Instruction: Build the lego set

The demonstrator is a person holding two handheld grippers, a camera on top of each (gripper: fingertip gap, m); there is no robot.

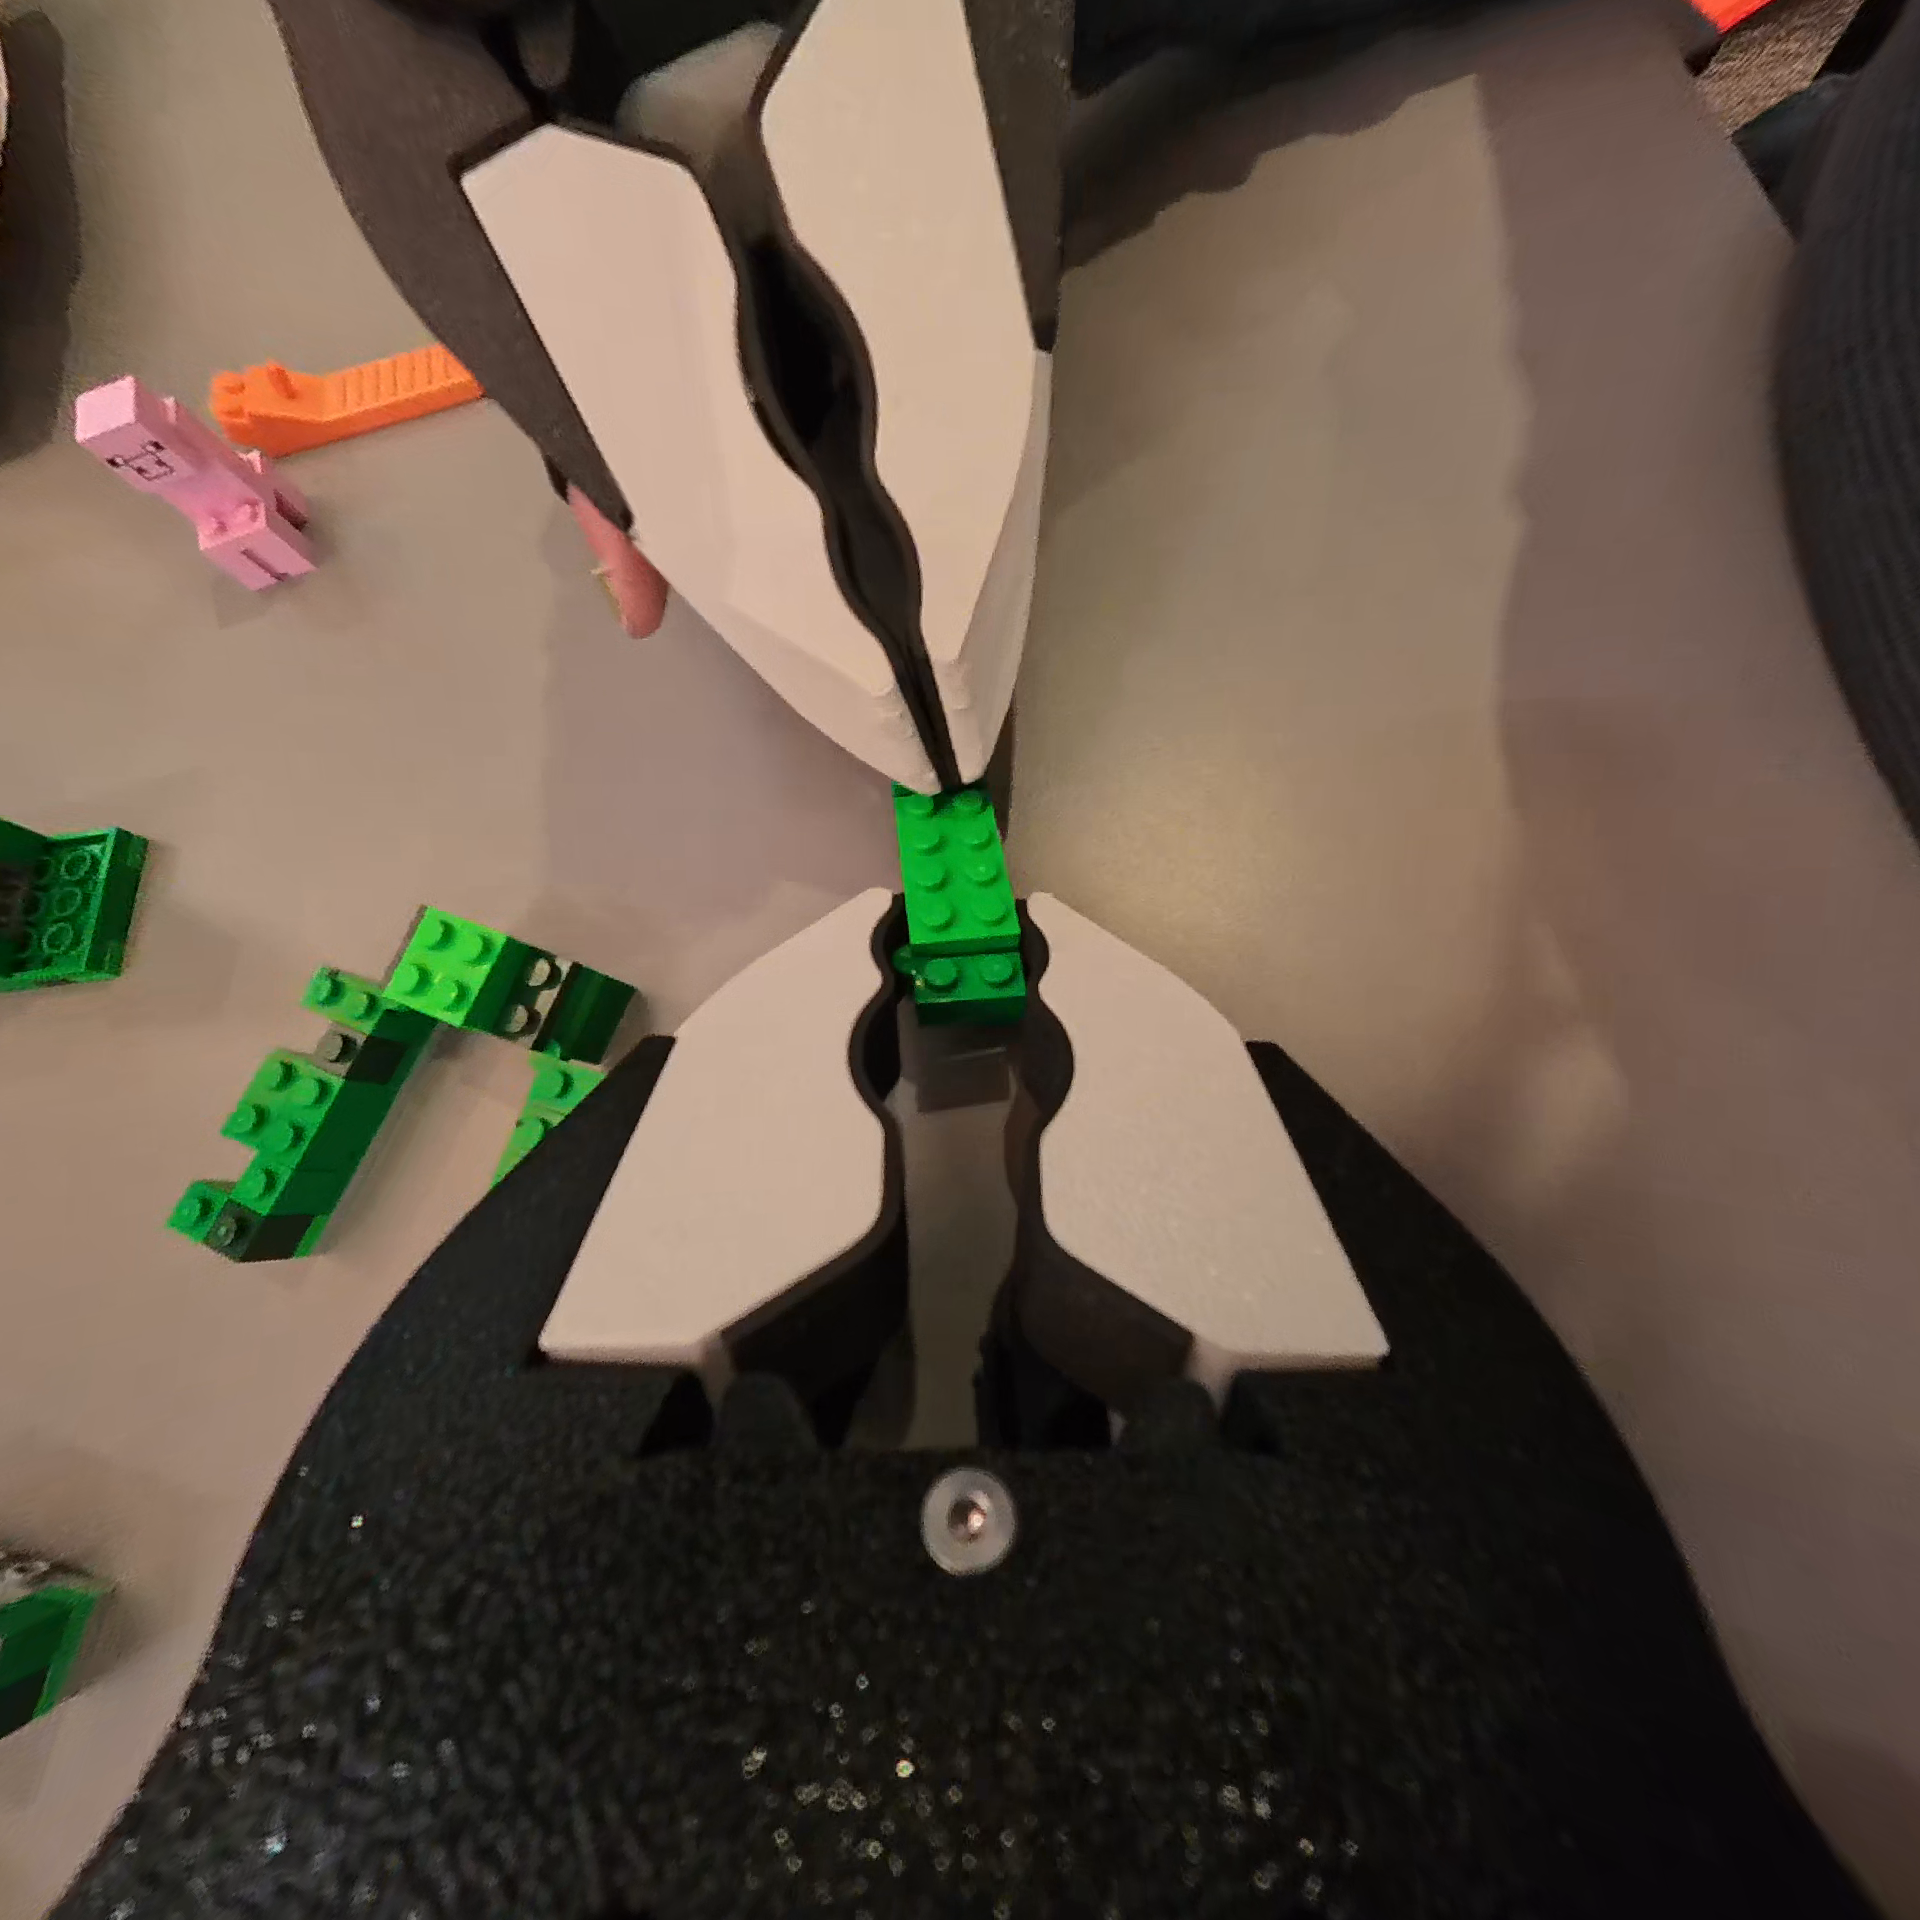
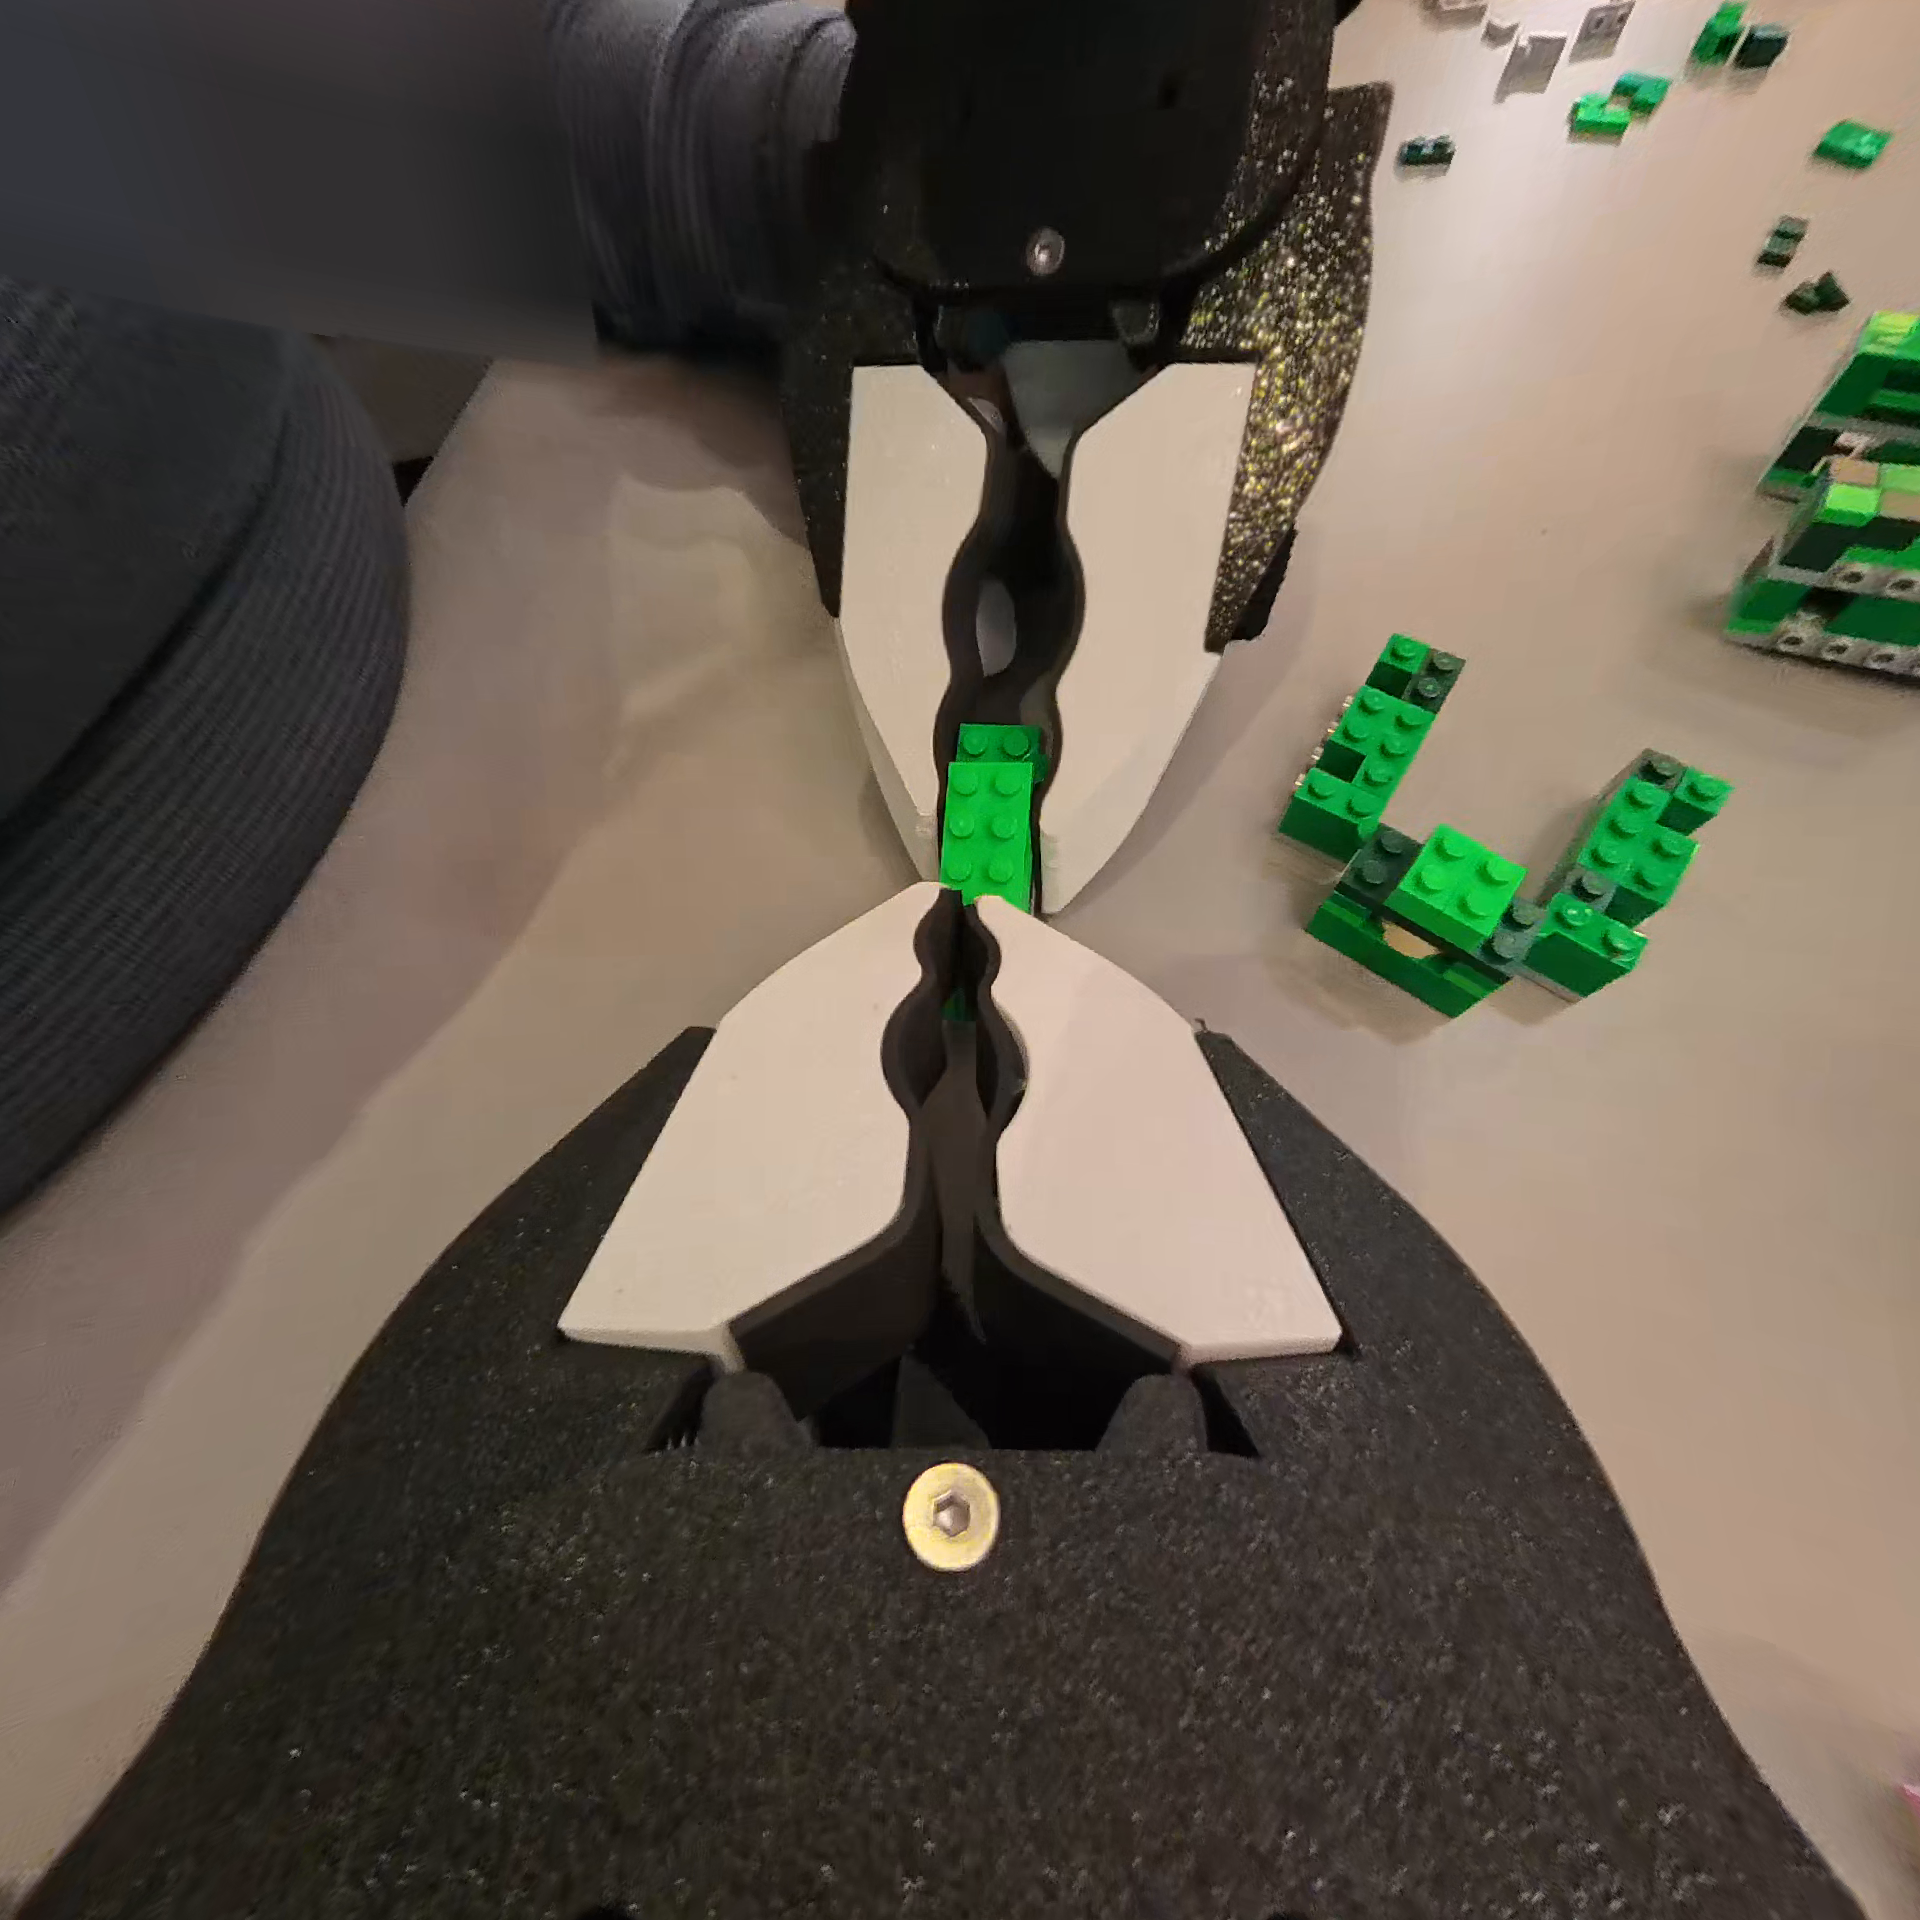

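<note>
A bright green long brick (image 1: 951, 868) sits stud-side up on a shorter green brick (image 1: 971, 987), held above the grey table (image 1: 1351, 727). My left gripper (image 1: 961, 935) is shut on the shorter brick's sides. My right gripper (image 1: 940, 774) comes from the opposite side, with its tips shut on the far end of the long brick. In the right wrist view my right gripper (image 2: 961, 912) pinches the near end of the long brick (image 2: 987, 821). The left gripper (image 2: 992, 868) faces it and holds the shorter brick (image 2: 997, 743).
A U-shaped green build (image 1: 395, 1070) lies on the table, also in the right wrist view (image 2: 1507, 862). A pink pig figure (image 1: 197, 483) and an orange brick separator (image 1: 343, 395) lie far left. A larger green build (image 2: 1839, 520) and loose green pieces (image 2: 1600, 109) lie right. A person's dark sleeve (image 2: 187, 675) is nearby. Both grippers' tips are close together, under 4 cm apart.
</note>
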